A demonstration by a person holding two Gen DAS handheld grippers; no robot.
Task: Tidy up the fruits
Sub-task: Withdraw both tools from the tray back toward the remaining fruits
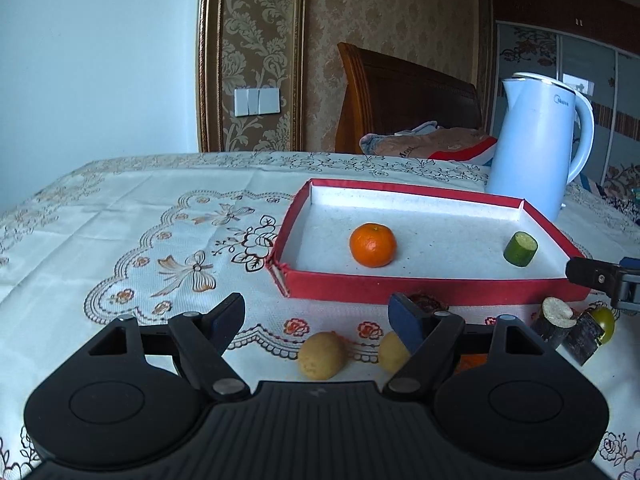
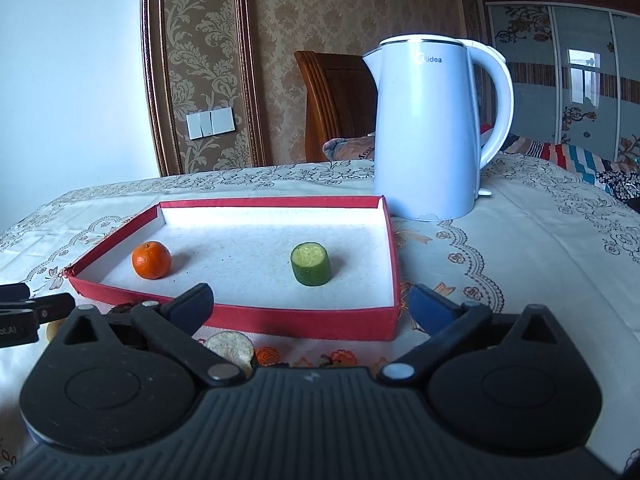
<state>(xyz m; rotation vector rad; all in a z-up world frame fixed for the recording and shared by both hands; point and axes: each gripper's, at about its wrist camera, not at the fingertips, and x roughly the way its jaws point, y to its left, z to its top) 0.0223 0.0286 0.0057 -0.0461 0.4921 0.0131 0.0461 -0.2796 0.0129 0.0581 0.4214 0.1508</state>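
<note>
Both the left gripper [image 1: 318, 314] and right gripper [image 2: 312, 304] gape empty before the red tray [image 2: 240, 314] (orange [image 2: 151, 260] inside).

An embroidered tablecloth [image 1: 120, 208] bears a red tray [image 1: 400, 284], a kettle [image 2: 428, 128] and loose fruits [image 1: 322, 354]

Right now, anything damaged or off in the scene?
Yes: the red tray has its near left corner split open, the wall flap torn and splaying outward. Orange and cucumber piece inside look fine.
</note>
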